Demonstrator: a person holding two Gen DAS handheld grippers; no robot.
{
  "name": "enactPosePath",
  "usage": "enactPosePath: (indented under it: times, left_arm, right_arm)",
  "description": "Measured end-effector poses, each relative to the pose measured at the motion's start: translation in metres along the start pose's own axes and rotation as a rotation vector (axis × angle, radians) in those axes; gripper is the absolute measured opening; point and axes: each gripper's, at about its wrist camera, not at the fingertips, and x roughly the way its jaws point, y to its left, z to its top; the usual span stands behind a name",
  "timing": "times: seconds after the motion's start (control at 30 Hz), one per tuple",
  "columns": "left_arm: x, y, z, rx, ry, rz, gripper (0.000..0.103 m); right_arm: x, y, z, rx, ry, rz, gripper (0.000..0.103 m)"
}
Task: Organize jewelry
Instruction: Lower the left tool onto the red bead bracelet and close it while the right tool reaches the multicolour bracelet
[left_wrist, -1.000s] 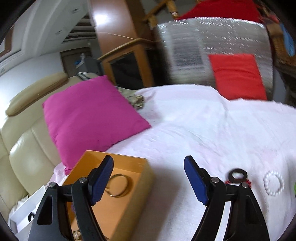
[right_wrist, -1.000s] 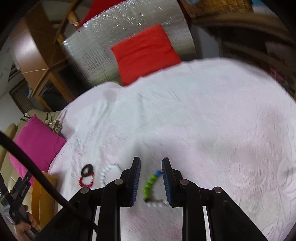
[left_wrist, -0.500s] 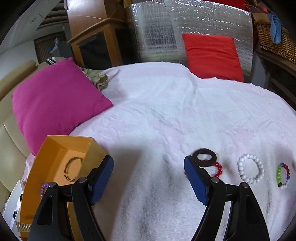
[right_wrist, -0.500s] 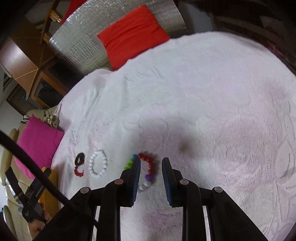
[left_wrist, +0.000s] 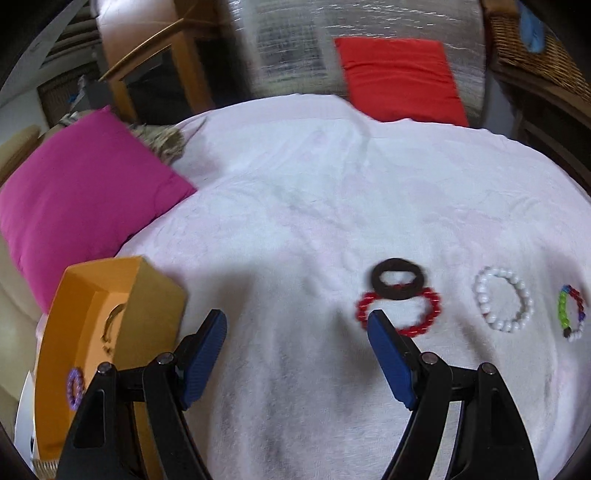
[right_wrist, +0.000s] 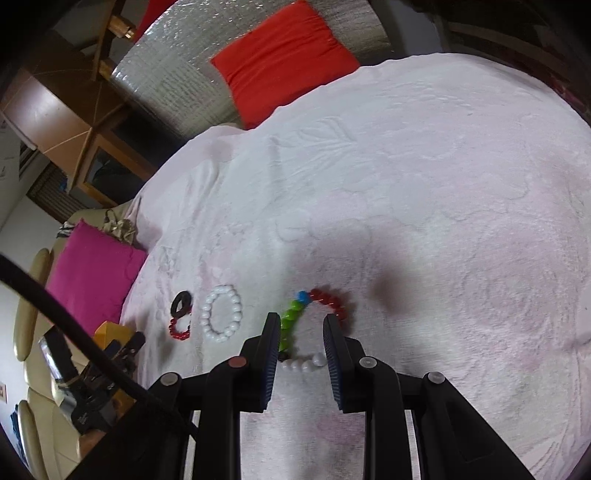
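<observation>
We see a pale pink textured bedspread (left_wrist: 295, 206) filling most of both views. A magenta cushion (left_wrist: 77, 192) lies at its left edge, with a crumpled beige cloth (left_wrist: 162, 142) just behind it. A red cushion (left_wrist: 399, 77) leans against a silver quilted panel (left_wrist: 288, 48) at the far side. Wooden furniture (right_wrist: 66, 122) stands behind, and a cream leather sofa (right_wrist: 33, 295) sits to the left.

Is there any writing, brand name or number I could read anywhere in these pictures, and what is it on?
None can be read.
Silver foil panel: dark printed block, too blurred to read.
Orange box, bracelets and tongs: no lettering visible.
</observation>
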Motion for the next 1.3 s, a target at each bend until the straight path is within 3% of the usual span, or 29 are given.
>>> enactPosePath:
  times: [0.13,0.27,0.33,0.47,0.53,0.6,0.67,0.9,1.07,1.1,1.2,1.3]
  left_arm:
    - [0.006,-0.010,0.001,0.043,-0.009,-0.048,0.079]
    - [0.023,-0.010,0.001,0.018,0.037,-0.135,0.076]
    - [0.034,-0.008,0.000,-0.016,0.079,-0.210,0.063]
    - [0.045,-0.009,-0.005,-0.040,0.109,-0.267,0.045]
    - [0.044,-0.011,-0.005,-0.038,0.106,-0.309,0.020]
    - [0.044,-0.013,-0.006,-0.040,0.113,-0.343,0.007]
    - [0.042,-0.017,-0.007,-0.035,0.127,-0.391,0.004]
    - [0.009,-0.032,-0.008,0.002,0.147,-0.547,0.004]
    - [0.009,-0.014,-0.006,-0.018,0.107,-0.401,0.005]
    - [0.013,-0.009,-0.005,-0.037,0.115,-0.363,0.012]
    - [0.022,-0.003,-0.003,-0.081,0.123,-0.325,0.048]
    - [0.025,-0.007,-0.001,-0.091,0.107,-0.319,0.053]
  right_arm:
    - [0.005,0.002,-0.003,0.002,0.021,0.016,0.027]
    - [0.009,0.000,-0.005,0.019,0.035,0.026,0.027]
    - [0.011,0.001,-0.005,0.020,0.037,0.020,0.027]
    - [0.013,0.003,-0.005,0.011,0.040,0.016,0.027]
    - [0.013,0.003,-0.005,0.010,0.040,0.013,0.027]
    - [0.014,0.003,-0.005,0.010,0.040,0.012,0.027]
    - [0.014,0.003,-0.005,0.011,0.038,0.011,0.027]
    - [0.013,0.003,-0.005,0.012,0.030,0.011,0.027]
    - [0.014,0.004,-0.004,0.019,0.032,0.009,0.027]
    - [0.014,0.004,-0.004,0.018,0.031,0.008,0.027]
    - [0.015,0.006,-0.005,0.010,0.031,0.009,0.027]
    - [0.016,0.006,-0.006,0.007,0.039,0.010,0.027]
